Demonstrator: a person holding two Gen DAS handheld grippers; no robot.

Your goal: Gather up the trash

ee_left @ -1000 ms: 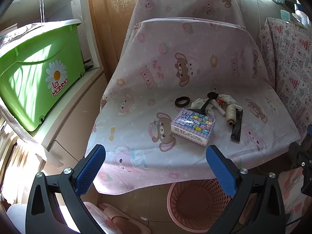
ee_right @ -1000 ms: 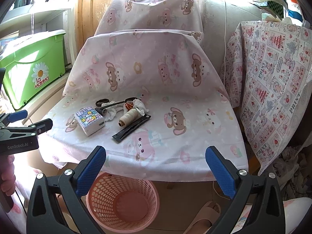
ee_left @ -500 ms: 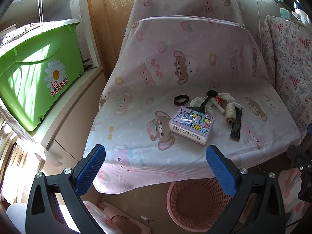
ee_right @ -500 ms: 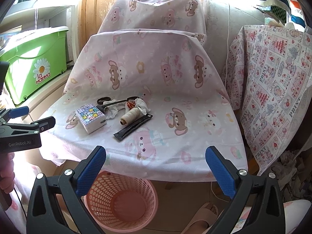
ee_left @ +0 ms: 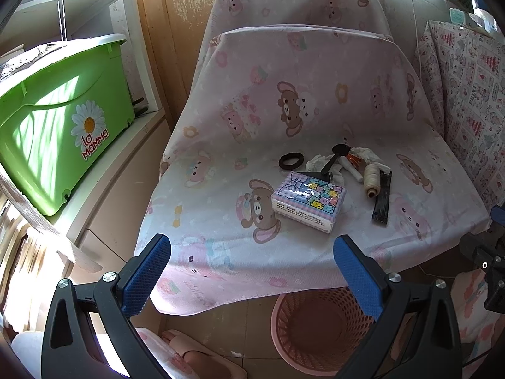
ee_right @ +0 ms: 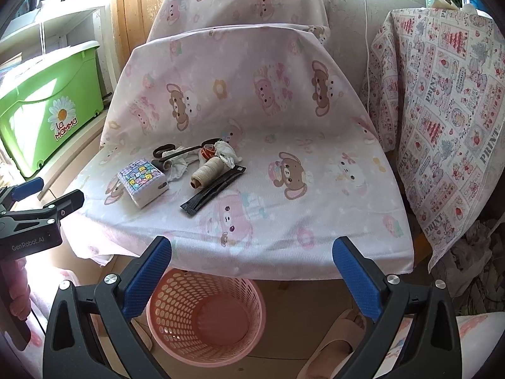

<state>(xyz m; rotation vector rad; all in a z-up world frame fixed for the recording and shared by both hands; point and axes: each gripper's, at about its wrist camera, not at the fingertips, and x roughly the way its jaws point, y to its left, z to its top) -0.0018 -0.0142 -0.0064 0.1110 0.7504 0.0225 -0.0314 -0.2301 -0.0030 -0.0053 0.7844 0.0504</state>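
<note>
A pile of items lies on a seat covered with a pink bear-print sheet point(ee_left: 221, 173): crumpled white tissue point(ee_left: 366, 154) point(ee_right: 228, 151), a second crumpled tissue point(ee_left: 317, 162) point(ee_right: 180, 167), a tissue pack point(ee_left: 307, 200) point(ee_right: 142, 181), a thread spool point(ee_left: 371, 178) point(ee_right: 208, 170), a black wrapper point(ee_left: 382, 200) point(ee_right: 214, 189), scissors point(ee_right: 176, 153) and a black ring point(ee_left: 291, 160). A pink mesh basket point(ee_left: 315, 328) point(ee_right: 205, 315) stands on the floor below the seat's front edge. My left gripper point(ee_left: 252, 271) and right gripper point(ee_right: 252, 274) are open, empty, short of the seat.
A green La Mamma bin point(ee_left: 53, 120) sits on a shelf at left. A print-covered piece of furniture point(ee_right: 448, 120) stands at right. Slippered feet point(ee_left: 202, 360) point(ee_right: 334, 347) are on the floor by the basket.
Both grippers have moved slightly closer to the seat and stayed open. Nothing on the seat has moved.
</note>
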